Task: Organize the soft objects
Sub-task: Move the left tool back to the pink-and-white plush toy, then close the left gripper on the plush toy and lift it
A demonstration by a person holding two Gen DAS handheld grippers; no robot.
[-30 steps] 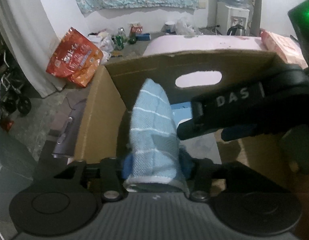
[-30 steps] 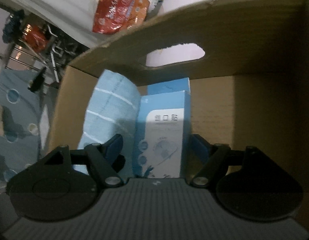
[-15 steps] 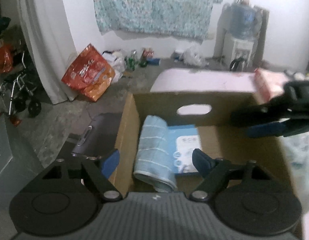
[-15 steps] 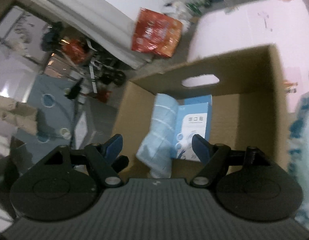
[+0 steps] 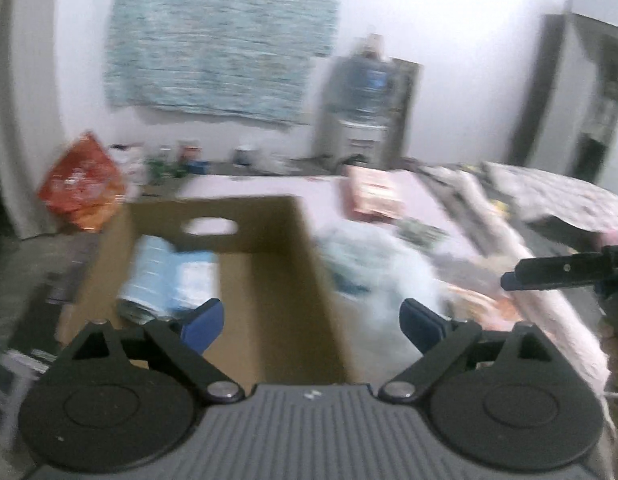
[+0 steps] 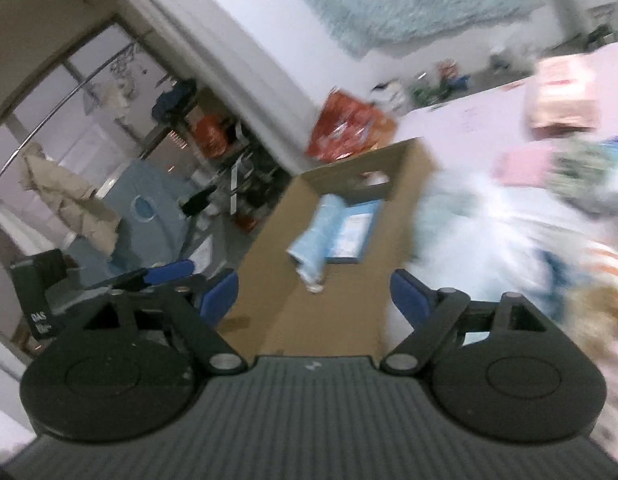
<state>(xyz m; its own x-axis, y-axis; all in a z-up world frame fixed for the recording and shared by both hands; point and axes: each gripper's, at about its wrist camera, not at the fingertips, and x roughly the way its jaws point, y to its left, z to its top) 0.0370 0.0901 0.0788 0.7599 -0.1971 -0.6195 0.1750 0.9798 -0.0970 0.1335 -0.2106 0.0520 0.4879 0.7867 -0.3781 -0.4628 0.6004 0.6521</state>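
Landmark: box (image 5: 269,276), cardboard, open-topped, handle hole in far wall.
Towel (image 5: 149,276): rolled, blue striped, inside box along its left wall.
Packet (image 5: 195,280): pale blue, inside box, touching towel's right side.
Soft pile (image 5: 373,264): blurred, just right of box.
Left tool (image 5: 309,318): above box's near edge, jaws opening, nothing between.
Right tool (image 6: 314,289): above box's near end, jaws opening, nothing between.

Blurry room here: a pale blue patterned cloth (image 5: 225,36) hangs on the white wall, a water dispenser (image 5: 363,112) stands beside it. An orange-red bag (image 5: 83,184) leans by the curtain, bottles (image 5: 173,162) clustered near it.
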